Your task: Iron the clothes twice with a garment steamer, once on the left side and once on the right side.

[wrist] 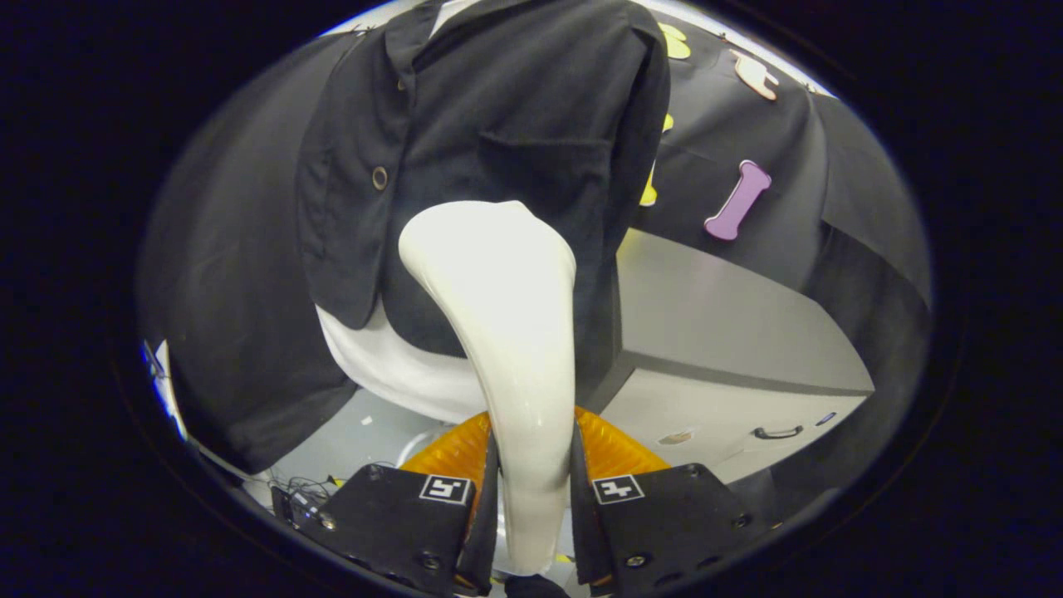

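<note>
- Black cloth wall (830, 174) hangs behind and to both sides
- Pale grey cabinet (731, 332) with a dark drawer handle (778, 432) stands at right
- Light grey floor (365, 432) below, thin cables (307, 482) lying on it

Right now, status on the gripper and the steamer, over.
Gripper shut on steamer, both fingers clamping its white handle. Steamer head up against the black jacket, near the chest pocket. Grey cabinet off to one side, nothing in the way.

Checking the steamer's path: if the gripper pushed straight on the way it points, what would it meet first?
Probably the black jacket: the gripper, shut on the white steamer, aims its head at the jacket front; whether they touch is unclear.
</note>
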`<action>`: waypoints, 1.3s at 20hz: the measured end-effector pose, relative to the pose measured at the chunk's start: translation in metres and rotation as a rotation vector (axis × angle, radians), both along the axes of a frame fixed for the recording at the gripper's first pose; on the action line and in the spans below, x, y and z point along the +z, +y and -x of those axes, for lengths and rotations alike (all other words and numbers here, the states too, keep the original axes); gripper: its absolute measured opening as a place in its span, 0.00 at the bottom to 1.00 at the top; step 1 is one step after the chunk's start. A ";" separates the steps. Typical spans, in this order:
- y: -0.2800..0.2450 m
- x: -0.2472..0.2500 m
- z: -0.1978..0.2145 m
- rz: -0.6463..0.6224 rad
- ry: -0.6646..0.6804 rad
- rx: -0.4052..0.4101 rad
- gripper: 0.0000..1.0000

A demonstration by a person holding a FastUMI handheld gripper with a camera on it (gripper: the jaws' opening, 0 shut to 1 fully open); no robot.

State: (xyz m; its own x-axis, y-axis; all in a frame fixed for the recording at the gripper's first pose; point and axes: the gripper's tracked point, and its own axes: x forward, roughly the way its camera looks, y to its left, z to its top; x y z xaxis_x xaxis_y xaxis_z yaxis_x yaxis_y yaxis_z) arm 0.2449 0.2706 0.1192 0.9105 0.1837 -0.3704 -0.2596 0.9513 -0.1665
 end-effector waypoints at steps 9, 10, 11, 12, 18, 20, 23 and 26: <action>0.038 0.141 0.029 -0.069 -0.200 0.110 0.40; 0.045 0.158 0.029 -0.068 -0.227 0.123 0.40; 0.054 0.172 0.029 -0.072 -0.251 0.135 0.40; 0.063 0.187 0.029 -0.078 -0.268 0.149 0.40; 0.124 0.265 0.036 -0.121 -0.348 0.242 0.40; 0.142 0.283 0.039 -0.122 -0.368 0.267 0.40; 0.170 0.313 0.040 -0.113 -0.404 0.291 0.40; 0.196 0.334 0.036 -0.090 -0.434 0.296 0.40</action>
